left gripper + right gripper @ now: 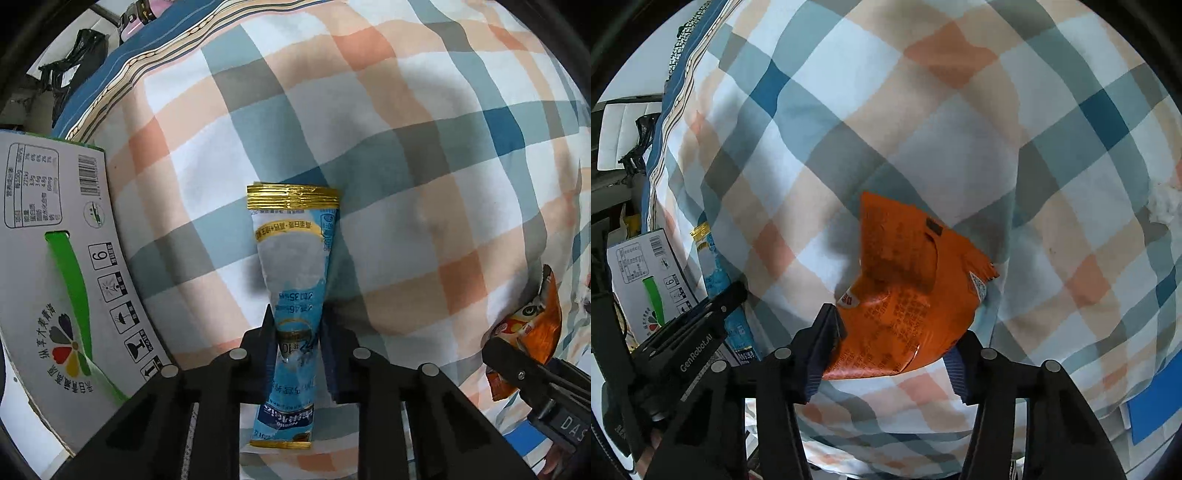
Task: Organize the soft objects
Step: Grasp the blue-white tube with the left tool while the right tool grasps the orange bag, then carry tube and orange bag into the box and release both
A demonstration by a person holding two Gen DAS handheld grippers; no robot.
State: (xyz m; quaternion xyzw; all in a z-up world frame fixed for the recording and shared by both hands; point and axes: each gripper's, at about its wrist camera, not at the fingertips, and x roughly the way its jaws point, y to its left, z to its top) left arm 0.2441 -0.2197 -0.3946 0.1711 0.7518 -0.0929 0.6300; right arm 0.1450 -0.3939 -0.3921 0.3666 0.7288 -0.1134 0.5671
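Observation:
A blue and white snack pouch (pixel 291 280) with gold sealed ends stands along my left gripper (pixel 295 332), which is shut on its lower middle, above the plaid quilt (pixel 369 129). An orange snack bag (pixel 905 291) sits between the fingers of my right gripper (pixel 895 332), whose jaws press its two sides. The orange bag also shows in the left wrist view (pixel 532 325) at the right edge, beside the right gripper (pixel 535 387). The blue pouch shows in the right wrist view (pixel 716 273), held by the left gripper (pixel 701 325).
A white cardboard box (pixel 55 258) with green handle and printed symbols lies at the left beside the quilt; it also shows in the right wrist view (pixel 646 273). A blue striped sheet edge (pixel 147 48) runs along the far left. Black bags (pixel 74 55) sit beyond it.

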